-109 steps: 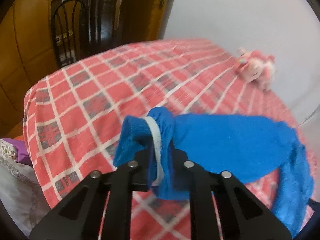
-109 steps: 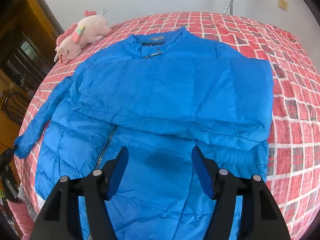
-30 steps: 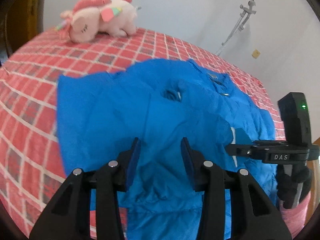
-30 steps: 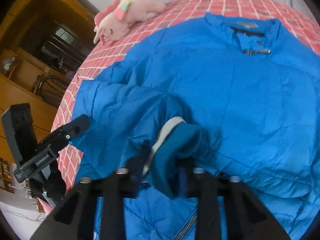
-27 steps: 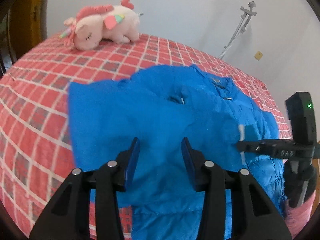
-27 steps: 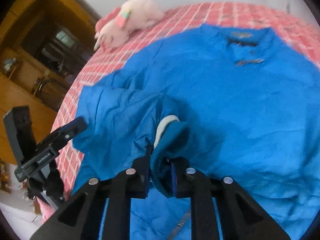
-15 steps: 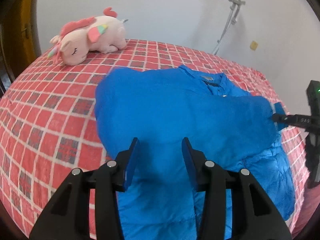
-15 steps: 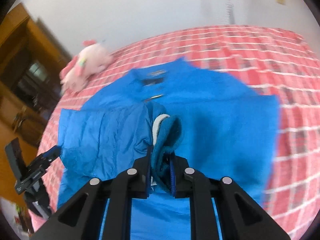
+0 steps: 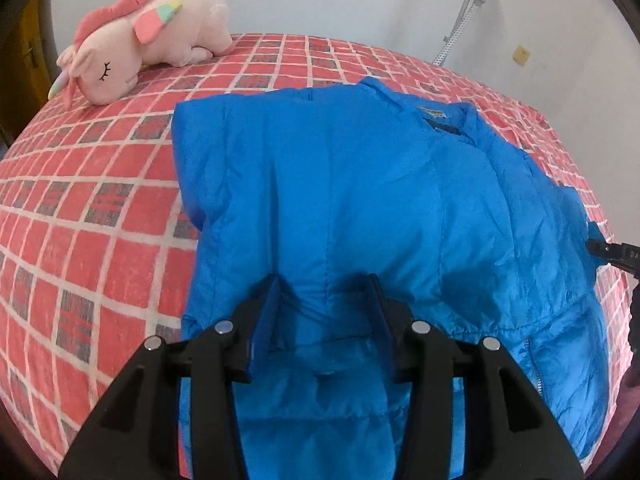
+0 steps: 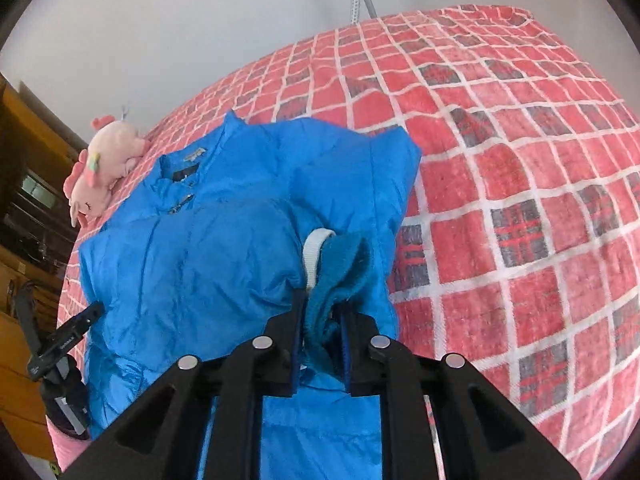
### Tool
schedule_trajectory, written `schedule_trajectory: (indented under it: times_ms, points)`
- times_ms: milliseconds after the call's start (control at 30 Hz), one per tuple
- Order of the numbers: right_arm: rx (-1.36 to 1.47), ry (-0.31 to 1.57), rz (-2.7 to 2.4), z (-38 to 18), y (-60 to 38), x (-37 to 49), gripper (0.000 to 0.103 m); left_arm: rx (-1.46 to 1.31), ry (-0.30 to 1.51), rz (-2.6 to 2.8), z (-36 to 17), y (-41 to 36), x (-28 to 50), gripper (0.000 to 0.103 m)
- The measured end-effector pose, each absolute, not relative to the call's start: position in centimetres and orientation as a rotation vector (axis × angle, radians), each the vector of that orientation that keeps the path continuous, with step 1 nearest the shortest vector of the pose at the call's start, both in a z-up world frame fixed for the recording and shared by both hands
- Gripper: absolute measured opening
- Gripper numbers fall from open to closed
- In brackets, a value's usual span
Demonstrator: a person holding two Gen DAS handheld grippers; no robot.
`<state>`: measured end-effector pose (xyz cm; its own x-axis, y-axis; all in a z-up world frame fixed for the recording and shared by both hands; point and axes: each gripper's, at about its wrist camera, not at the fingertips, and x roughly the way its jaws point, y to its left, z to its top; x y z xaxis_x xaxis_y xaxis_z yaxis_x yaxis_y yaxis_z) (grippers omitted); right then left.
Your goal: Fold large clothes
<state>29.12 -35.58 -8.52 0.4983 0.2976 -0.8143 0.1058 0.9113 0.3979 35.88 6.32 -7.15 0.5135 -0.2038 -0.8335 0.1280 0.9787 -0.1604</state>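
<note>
The blue puffer jacket (image 9: pixel 360 200) lies spread on the bed's red checked bedspread (image 9: pixel 100 240), collar toward the wall and a pink unicorn plush (image 9: pixel 140 32) near its far corner. The right tongs (image 10: pixel 320 308) are clamped tight on the knit sleeve cuff (image 10: pixel 340 264), holding it over the jacket's body. The left tongs (image 9: pixel 324 292) hang partly apart above the lower front, gripping nothing.

Both views are bright, with soft, even daylight and no glare; faint shadows lie under the gripper fingers on the blue jacket (image 9: pixel 360 200); fisheye bending curves the checked bedspread (image 10: pixel 520 200) and darkens the corners; everything stays sharp, with little blur.
</note>
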Motion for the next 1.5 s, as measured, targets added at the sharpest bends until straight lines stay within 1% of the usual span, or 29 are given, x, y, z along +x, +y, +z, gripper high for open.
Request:
schedule_trajectory:
  times_ms: [33, 67, 133, 233, 300, 400, 467, 600, 700, 800, 900, 967, 1033, 1133, 1300, 1400, 1500]
  points:
    - [0.409, 1.05, 0.118, -8.4, -35.4, 29.1, 0.019, -0.091, 1.015, -0.198, -7.1, 6.4, 35.8, 0.044]
    - [0.396, 1.044, 0.11, -7.9, -35.3, 28.8, 0.025, -0.102, 1.018, -0.198, -6.9, 6.6, 35.8, 0.043]
    - [0.38, 1.02, 0.076, -6.8, -35.4, 27.8, 0.032, -0.126, 1.017, -0.188, -6.0, 7.1, 35.2, 0.043]
    - [0.284, 0.902, -0.01, -3.5, -34.8, 25.6, 0.038, -0.156, 0.963, -0.198, -3.7, 7.1, 34.0, 0.045]
    - [0.257, 0.876, 0.022, -2.3, -33.5, 25.2, 0.038, -0.142, 0.931, -0.208, -2.3, 5.9, 33.6, 0.045]
    - [0.209, 0.884, 0.113, -1.8, -30.2, 25.4, 0.038, -0.097, 0.922, -0.239, -1.8, 3.2, 33.8, 0.046]
    - [0.173, 0.905, 0.126, -2.5, -28.5, 26.0, 0.038, -0.079, 0.934, -0.241, -2.4, 1.7, 34.2, 0.046]
    - [0.132, 0.983, 0.121, -5.6, -26.5, 27.0, 0.038, -0.048, 0.997, -0.24, -5.4, 0.0, 34.8, 0.046]
    - [0.149, 1.04, 0.119, -8.2, -26.5, 27.6, 0.037, 0.003, 1.001, -0.243, -6.8, -0.2, 35.0, 0.046]
    - [0.156, 1.051, 0.112, -8.6, -26.5, 27.6, 0.036, 0.007, 1.012, -0.25, -6.9, -0.1, 35.2, 0.046]
    - [0.147, 1.052, 0.116, -7.7, -26.3, 27.3, 0.037, 0.01, 1.018, -0.247, -5.9, 0.1, 35.5, 0.046]
    - [0.197, 1.008, 0.146, -6.1, -26.9, 27.3, 0.037, 0.016, 0.984, -0.238, -4.8, 0.1, 35.7, 0.048]
    - [0.207, 0.975, 0.119, -5.0, -27.3, 28.0, 0.038, 0.001, 0.961, -0.226, -3.6, 0.1, 36.5, 0.049]
    - [0.169, 0.966, 0.071, -4.5, -27.3, 29.6, 0.039, 0.011, 0.958, -0.199, -3.2, -0.3, 38.3, 0.049]
    - [0.179, 1.053, 0.042, -7.6, -27.9, 32.0, 0.039, 0.021, 1.012, -0.164, -5.7, -0.2, 41.0, 0.05]
    - [0.195, 1.048, 0.063, -9.0, -28.3, 32.1, 0.039, 0.036, 0.998, -0.18, -6.2, -0.1, 41.1, 0.05]
    - [0.2, 1.045, 0.062, -9.2, -28.3, 32.1, 0.039, 0.029, 0.995, -0.177, -6.3, -0.1, 41.2, 0.05]
